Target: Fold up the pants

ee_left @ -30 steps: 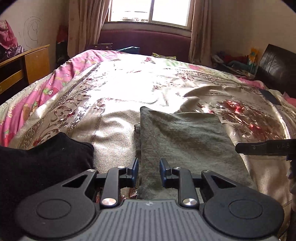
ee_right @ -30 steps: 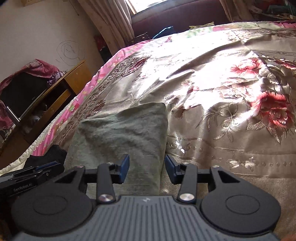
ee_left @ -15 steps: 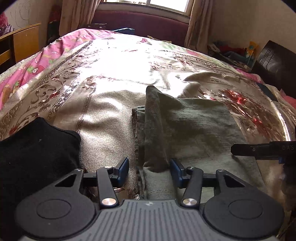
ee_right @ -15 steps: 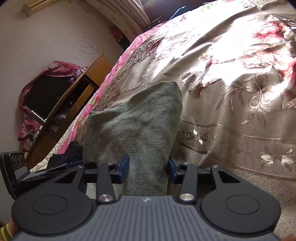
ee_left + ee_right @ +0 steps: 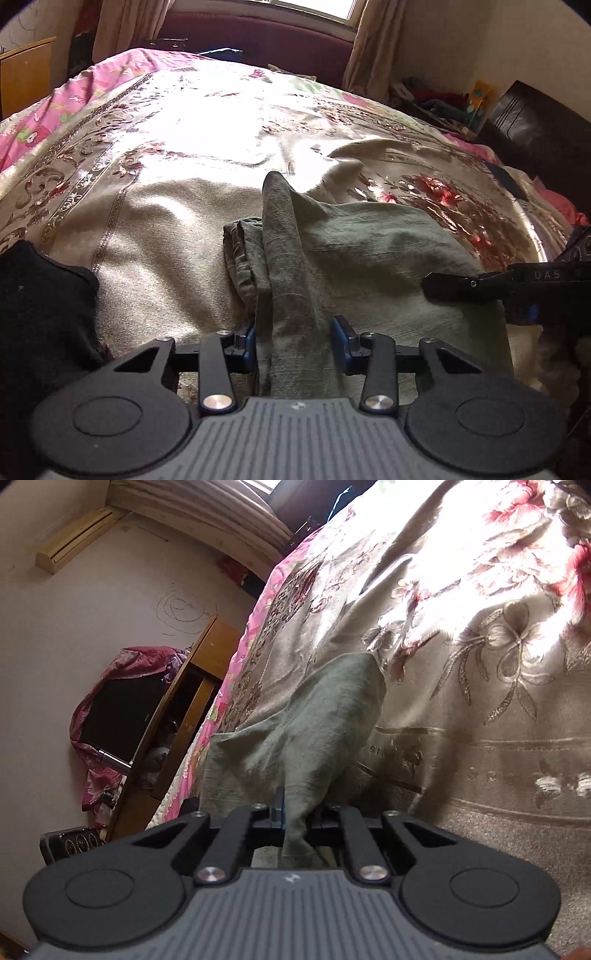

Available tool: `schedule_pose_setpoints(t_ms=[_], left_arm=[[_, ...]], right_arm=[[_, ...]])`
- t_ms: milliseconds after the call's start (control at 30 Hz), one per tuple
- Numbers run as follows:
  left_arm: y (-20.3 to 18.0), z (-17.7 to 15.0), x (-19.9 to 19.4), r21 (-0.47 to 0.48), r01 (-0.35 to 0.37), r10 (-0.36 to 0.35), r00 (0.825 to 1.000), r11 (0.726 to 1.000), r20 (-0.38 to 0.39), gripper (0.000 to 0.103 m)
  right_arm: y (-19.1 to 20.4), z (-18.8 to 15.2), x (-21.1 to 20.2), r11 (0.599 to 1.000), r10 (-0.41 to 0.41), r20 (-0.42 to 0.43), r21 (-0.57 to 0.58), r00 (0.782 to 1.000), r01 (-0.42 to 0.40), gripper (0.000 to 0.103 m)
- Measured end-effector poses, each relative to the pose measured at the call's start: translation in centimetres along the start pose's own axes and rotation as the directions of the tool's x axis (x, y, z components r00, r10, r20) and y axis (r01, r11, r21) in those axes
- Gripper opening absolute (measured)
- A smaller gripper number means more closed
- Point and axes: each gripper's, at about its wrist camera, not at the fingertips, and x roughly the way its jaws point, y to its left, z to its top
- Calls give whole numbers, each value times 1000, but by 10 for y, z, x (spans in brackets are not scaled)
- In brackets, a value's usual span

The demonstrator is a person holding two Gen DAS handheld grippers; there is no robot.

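The grey-green pants (image 5: 354,254) lie partly folded on the floral bedspread (image 5: 177,155). My left gripper (image 5: 293,341) is open, its jaws standing either side of a raised ridge of the pants' near edge. My right gripper (image 5: 297,816) is shut on the pants (image 5: 325,716) and holds a pinched edge lifted off the bed. The right gripper also shows at the right of the left wrist view (image 5: 480,286), lying over the pants' right side.
A black garment (image 5: 40,314) lies on the bed at the near left. A wooden desk (image 5: 173,716) with a covered dark screen (image 5: 122,705) stands left of the bed. A dark headboard (image 5: 535,140) is at the right. A window and curtains are beyond.
My right gripper closed on the pants' edge and lifted it, tilting as it rose. My left gripper moved forward over the near edge, jaws wider around the fabric ridge.
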Motion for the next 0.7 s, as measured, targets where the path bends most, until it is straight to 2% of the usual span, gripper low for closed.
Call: schedule_pose_setpoints(t_ms=[100,167,267,367,500,600,700], left_arm=[[-26,2,8,-9,99,-99,995,995,-18,45],[-49,1,22,22,146,-145,989,989,-41,45],[-87,0,50,76,200,-194,978,977,-76,45],[-114,2,78,83,262,-255,963,961,-91,47],[-132,2,95,137,234,-221,970,963,-99,51],[-128,3,79,131,206,-195,976,970,-95,52],[-123,2,53,148,148,-140,988,978,-61,52]], right_arm=[[-4,11,-36,999,-45,22,0,999,45,9],[-11,17,-58,996,-94,41,-7,995,94,9],[-29,25,-95,979,-203,86,-3,975,204,9],[-51,29,-120,954,-300,111,19,947,300,10],[-64,22,-126,928,-372,108,27,922,371,18],[-52,13,-140,917,-390,176,-15,904,399,21],[-40,10,-158,895,-419,261,-45,870,444,21]])
